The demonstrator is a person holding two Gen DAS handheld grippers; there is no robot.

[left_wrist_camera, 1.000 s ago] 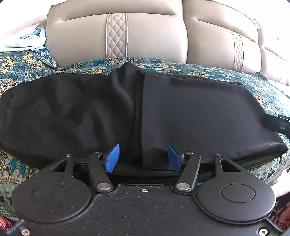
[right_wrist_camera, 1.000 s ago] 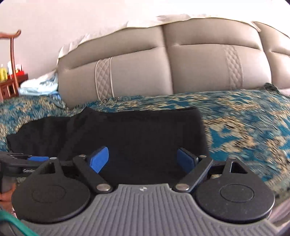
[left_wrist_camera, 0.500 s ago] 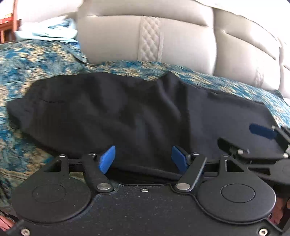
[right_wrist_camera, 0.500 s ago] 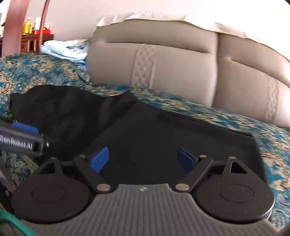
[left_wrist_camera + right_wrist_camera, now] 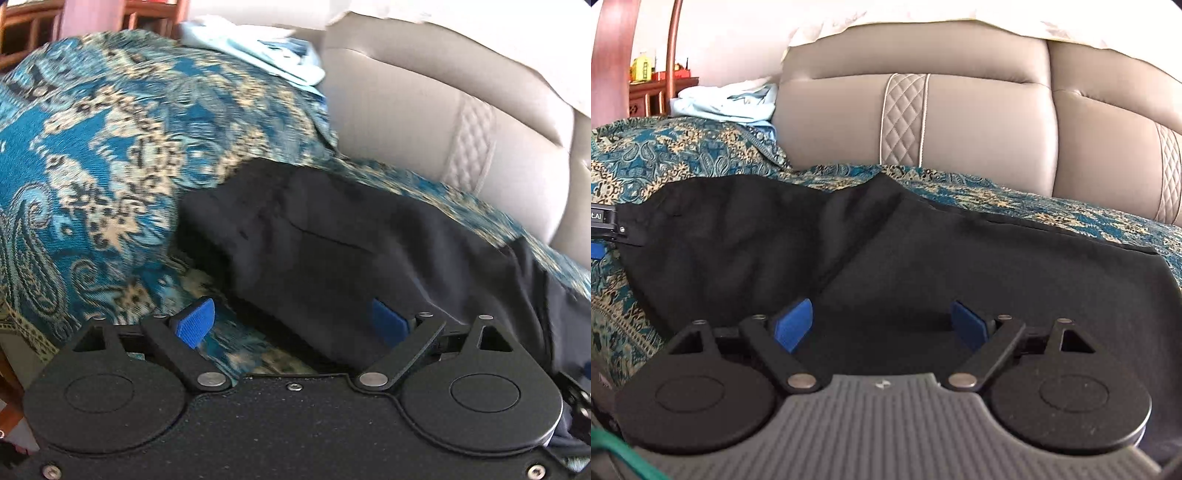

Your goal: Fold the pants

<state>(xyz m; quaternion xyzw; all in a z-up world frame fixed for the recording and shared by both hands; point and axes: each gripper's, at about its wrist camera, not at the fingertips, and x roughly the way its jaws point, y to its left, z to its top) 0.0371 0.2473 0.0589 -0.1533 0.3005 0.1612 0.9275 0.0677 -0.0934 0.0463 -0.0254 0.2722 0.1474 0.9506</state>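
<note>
The black pants [image 5: 886,258] lie spread across the bed [image 5: 92,166], on its blue and gold patterned cover, just in front of the padded beige headboard [image 5: 960,118]. One part of the cloth is laid over the other, with a ridge running down the middle. The left gripper [image 5: 291,323] sits at the near left corner of the pants, its jaws opening; the corner's edge lies between the blue pads [image 5: 194,325], and neither pad presses on it. The right gripper [image 5: 882,325] hovers low over the right half of the pants, jaws spread wide, cloth beneath them but nothing pinched. A light blue garment [image 5: 727,99] is bunched at the head of the bed.
</note>
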